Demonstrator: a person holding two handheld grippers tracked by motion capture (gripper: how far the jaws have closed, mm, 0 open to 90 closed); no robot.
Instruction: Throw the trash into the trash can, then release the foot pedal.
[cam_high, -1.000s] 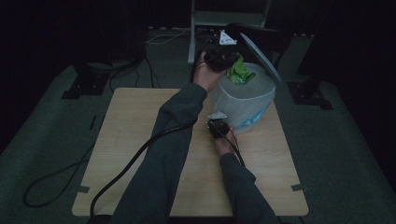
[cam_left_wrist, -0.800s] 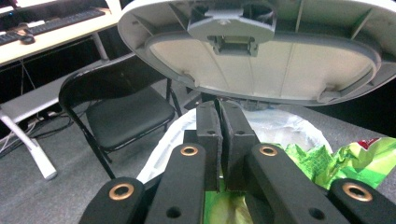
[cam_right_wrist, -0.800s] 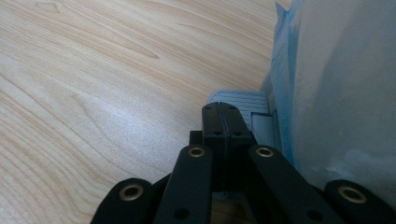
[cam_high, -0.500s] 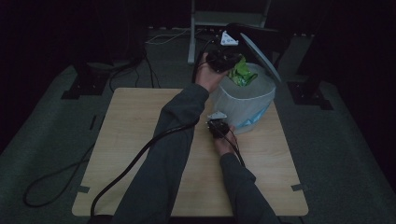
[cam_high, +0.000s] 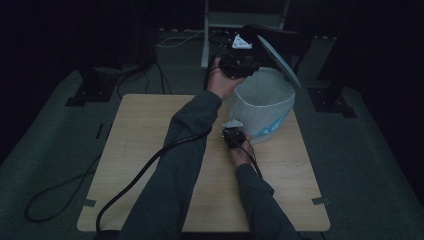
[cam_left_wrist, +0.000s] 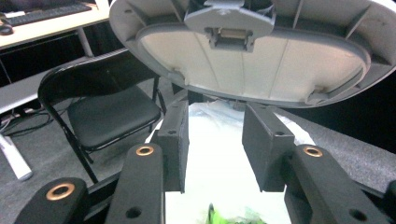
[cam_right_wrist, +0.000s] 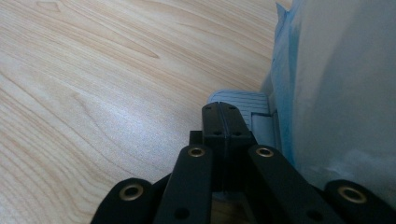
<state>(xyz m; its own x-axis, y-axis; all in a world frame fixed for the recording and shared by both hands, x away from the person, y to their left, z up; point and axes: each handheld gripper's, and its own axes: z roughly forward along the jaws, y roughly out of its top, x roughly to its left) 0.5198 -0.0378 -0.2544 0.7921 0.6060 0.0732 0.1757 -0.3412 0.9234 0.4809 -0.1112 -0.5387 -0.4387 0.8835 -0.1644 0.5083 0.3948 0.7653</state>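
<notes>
Right gripper view, nearest first: right gripper (cam_right_wrist: 223, 109) has its jaws clenched together with nothing between them, tips pressing down on the grey pedal (cam_right_wrist: 243, 100) at the foot of the bin (cam_right_wrist: 345, 93), lower centre of the frame. One pedal, one bin, on the bench (cam_right_wrist: 93, 84).

High view: bin (cam_high: 262, 107) sits right of centre on the bench (cam_high: 150, 150), lid (cam_high: 277, 60) tipped up behind it. Left gripper (cam_high: 239, 65) hangs over the bin's far rim, upper centre.

Left gripper view: left gripper (cam_left_wrist: 215, 140) released, its jaws have just been opening, nothing between them. A green item (cam_left_wrist: 229, 217) lies below in the white liner (cam_left_wrist: 215, 163), bottom centre, so it looks dropped in. One green item visible, one lid (cam_left_wrist: 243, 51) overhead.

Risks, judged:
- If the right gripper slips off the pedal, the lid likely drops onto the left gripper.
- Bin looks light; a sideways push on the pedal could slide or tip it.
- Pulling the left gripper out could snag the liner.
</notes>
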